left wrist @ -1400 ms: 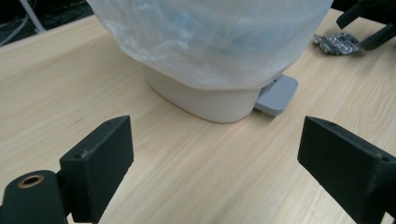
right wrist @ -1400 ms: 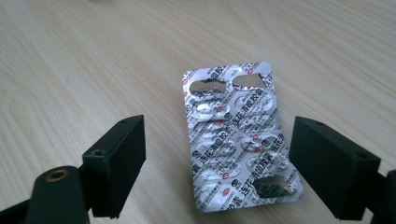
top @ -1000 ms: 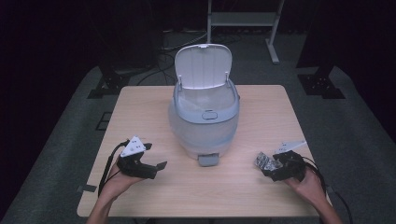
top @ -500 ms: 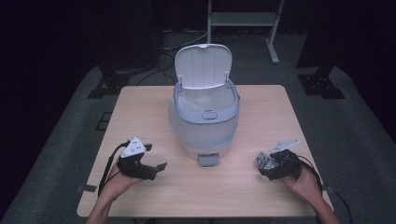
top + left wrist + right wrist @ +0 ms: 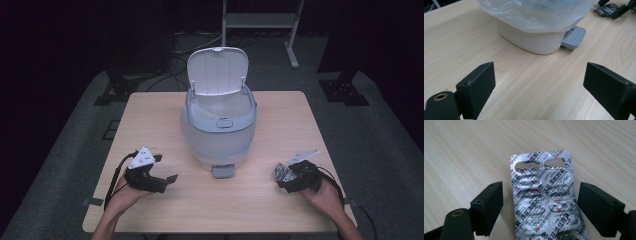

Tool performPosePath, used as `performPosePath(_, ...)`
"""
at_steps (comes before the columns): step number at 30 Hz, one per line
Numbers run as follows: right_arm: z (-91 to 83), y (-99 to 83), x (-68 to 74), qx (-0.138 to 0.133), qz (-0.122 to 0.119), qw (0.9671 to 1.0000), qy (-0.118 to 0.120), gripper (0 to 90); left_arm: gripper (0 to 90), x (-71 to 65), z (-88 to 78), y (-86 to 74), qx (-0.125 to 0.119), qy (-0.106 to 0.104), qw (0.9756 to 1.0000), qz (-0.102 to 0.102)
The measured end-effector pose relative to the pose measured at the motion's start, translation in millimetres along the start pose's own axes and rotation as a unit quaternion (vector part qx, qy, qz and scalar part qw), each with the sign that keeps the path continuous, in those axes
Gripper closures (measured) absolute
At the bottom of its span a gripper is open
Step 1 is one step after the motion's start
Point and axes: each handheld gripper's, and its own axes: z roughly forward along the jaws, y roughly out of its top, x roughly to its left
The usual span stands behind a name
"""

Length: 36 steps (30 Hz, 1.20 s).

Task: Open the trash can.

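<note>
Left gripper [image 5: 167,179], at the left of the high view, rests on the table [image 5: 150,115] with its jaws spread wide and nothing between them; ahead of those jaws and toward their right stands the pedal bin [image 5: 534,37], lid [image 5: 217,70] raised, clear liner bag [image 5: 536,12] draped over its white body, grey foot pedal [image 5: 573,37] jutting from its base. Right gripper [image 5: 540,206], at the right of the high view, has its jaws parted on either side of a used foil blister pack [image 5: 544,195], which lies flat on the wood between them, its far end reaching beyond the jaw tips and its near end running toward the jaw roots. Likely hazards: the thin sheet may buckle or slide out when the jaws close on its edges, since it lies flat with little to bite on; a weak pinch could drop it short of the bin, and the loose liner could snag a jaw. Cut off below the right gripper view is the pack's near end, so any contact there cannot be judged; the bin's interior is veiled by the bag, and the print on the foil is too fine to read.
</note>
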Motion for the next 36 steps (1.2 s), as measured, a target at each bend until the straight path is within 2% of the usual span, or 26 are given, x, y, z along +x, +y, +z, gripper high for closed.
performPosePath(6, 0.9, 0.8, 0.3, 0.001, 0.001, 1.0, 0.004, 23.2, 9.6, 0.2, 0.4, -0.7, -0.001, -0.002, 1.0, -0.001)
performPosePath(13, -0.4, 1.8, 0.3, 0.0, 0.0, 1.0, 0.01, 32.2, 9.7, 0.2, 0.5, -0.9, 0.0, -0.002, 1.0, 0.0)
performPosePath(24, -1.0, 2.4, 0.5, 0.004, 0.009, 0.9999, 0.008, 32.5, 9.7, 0.2, 0.2, -1.2, 0.001, -0.002, 1.0, 0.0)
performPosePath(36, -10.7, 5.5, -1.4, 0.001, 0.014, 0.9998, 0.015, 32.5, 9.7, 0.8, 1.0, -2.7, 0.004, -0.002, 1.0, 0.0)
